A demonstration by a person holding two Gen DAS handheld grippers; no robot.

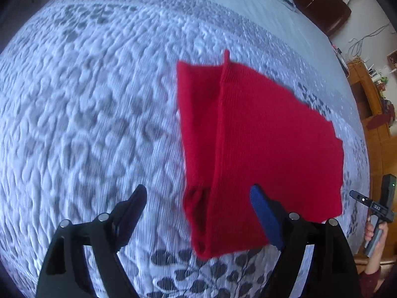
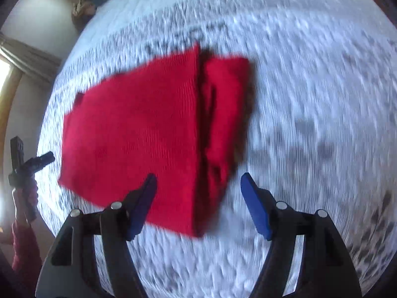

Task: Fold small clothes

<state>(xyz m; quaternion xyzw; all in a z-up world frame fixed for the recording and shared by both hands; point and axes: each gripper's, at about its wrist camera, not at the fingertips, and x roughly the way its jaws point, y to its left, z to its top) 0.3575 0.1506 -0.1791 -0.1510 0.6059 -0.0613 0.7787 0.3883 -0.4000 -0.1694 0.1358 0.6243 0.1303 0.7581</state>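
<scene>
Left wrist: red garment beyond parted jaws.

text: "DAS" | on: right gripper body

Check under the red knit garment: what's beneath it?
The red knit garment lies folded flat on the white patterned bedspread, which shows on every side of it. Anything between the folded layers or directly beneath is covered. Both tools, left and right, hover open above it.
</scene>
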